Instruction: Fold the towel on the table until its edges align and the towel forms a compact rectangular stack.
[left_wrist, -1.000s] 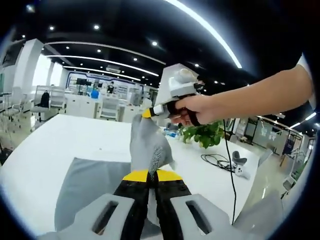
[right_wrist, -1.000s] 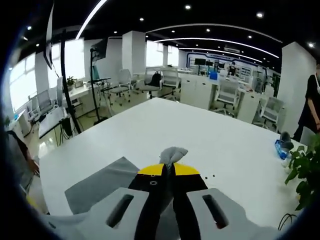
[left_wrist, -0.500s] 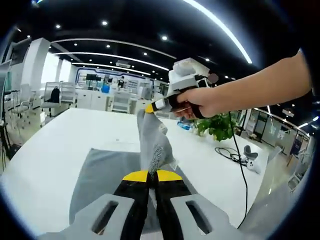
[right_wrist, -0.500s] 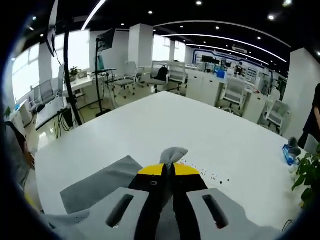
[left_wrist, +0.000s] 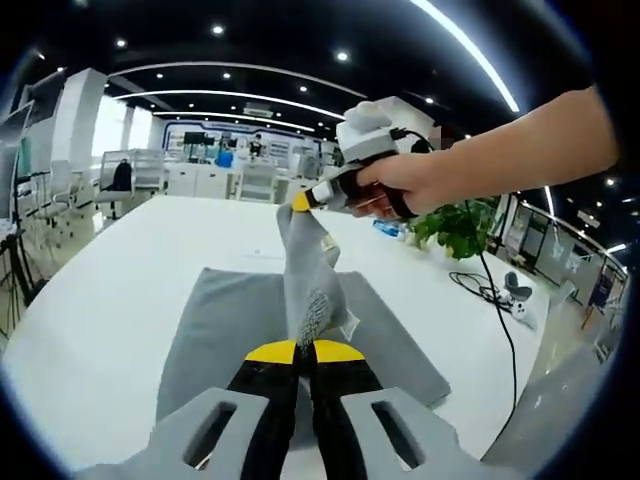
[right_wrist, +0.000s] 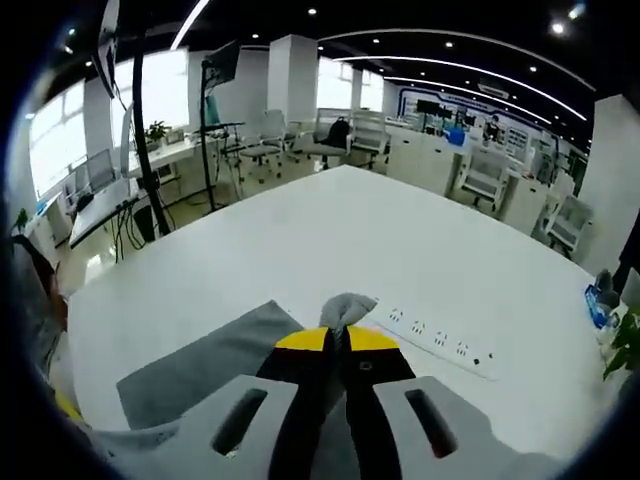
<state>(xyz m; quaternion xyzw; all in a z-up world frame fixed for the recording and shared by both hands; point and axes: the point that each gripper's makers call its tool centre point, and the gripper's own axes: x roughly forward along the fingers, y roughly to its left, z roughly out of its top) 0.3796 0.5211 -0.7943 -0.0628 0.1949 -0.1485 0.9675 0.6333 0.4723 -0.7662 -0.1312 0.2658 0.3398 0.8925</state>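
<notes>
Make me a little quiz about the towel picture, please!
1. True or false: both grippers pinch the grey towel.
2. What lies on the table past the right gripper? A) power strip B) cup C) book
3. Fill in: the left gripper holds a towel edge that rises to the ____ gripper.

Key: 1 true. 2 A, the power strip. 3 right.

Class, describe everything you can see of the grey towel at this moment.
The towel is plain grey soft cloth, most of it lying flat on the white table. One edge is lifted into a taut ridge between the two claws: the left claw pinches one corner, the right claw the other. A small tuft pokes past the right claw's tips.
</notes>
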